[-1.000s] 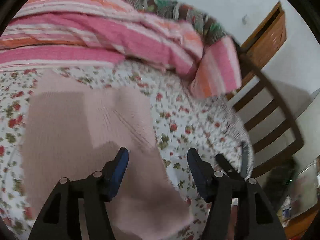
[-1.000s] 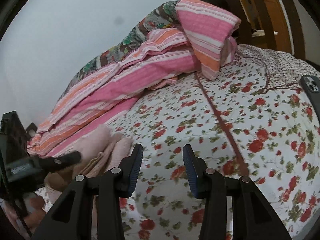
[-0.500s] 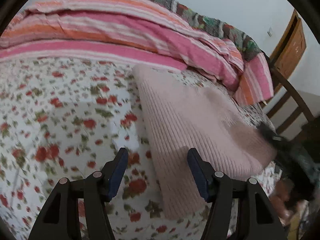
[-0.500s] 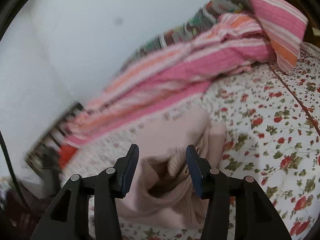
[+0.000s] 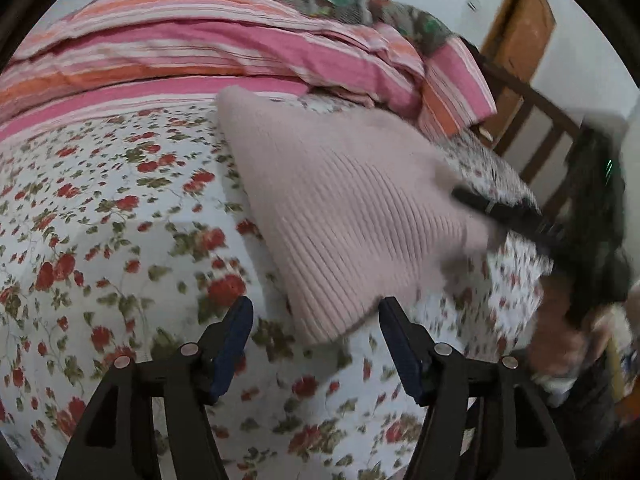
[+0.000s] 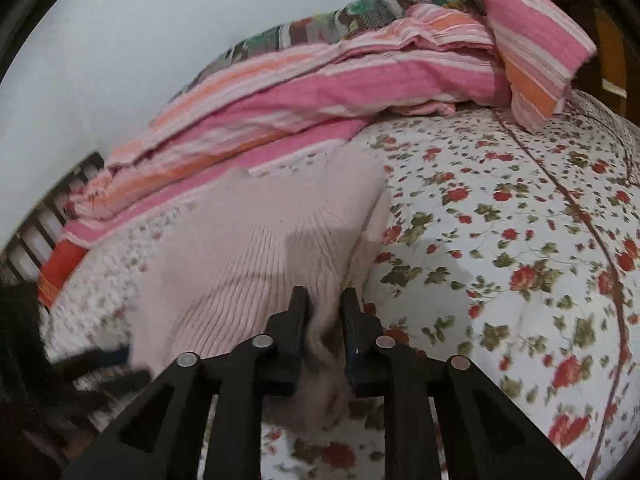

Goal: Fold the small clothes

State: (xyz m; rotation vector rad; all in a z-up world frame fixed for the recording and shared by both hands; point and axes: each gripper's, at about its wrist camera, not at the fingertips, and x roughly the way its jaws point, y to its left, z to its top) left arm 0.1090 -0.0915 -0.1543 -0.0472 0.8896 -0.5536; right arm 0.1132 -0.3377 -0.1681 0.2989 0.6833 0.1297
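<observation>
Right jaws closing on a bunched edge of the pale pink ribbed knit top (image 6: 256,256), flat on the flowery bed sheet (image 6: 500,240). Left jaws apart, empty. Pinch firmly, lift slowly, fold neatly.

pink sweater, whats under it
The sweater lies on the floral sheet, which shows all round it. Whatever sits directly beneath is covered. One edge is bunched between the closing right gripper's fingers.
</observation>
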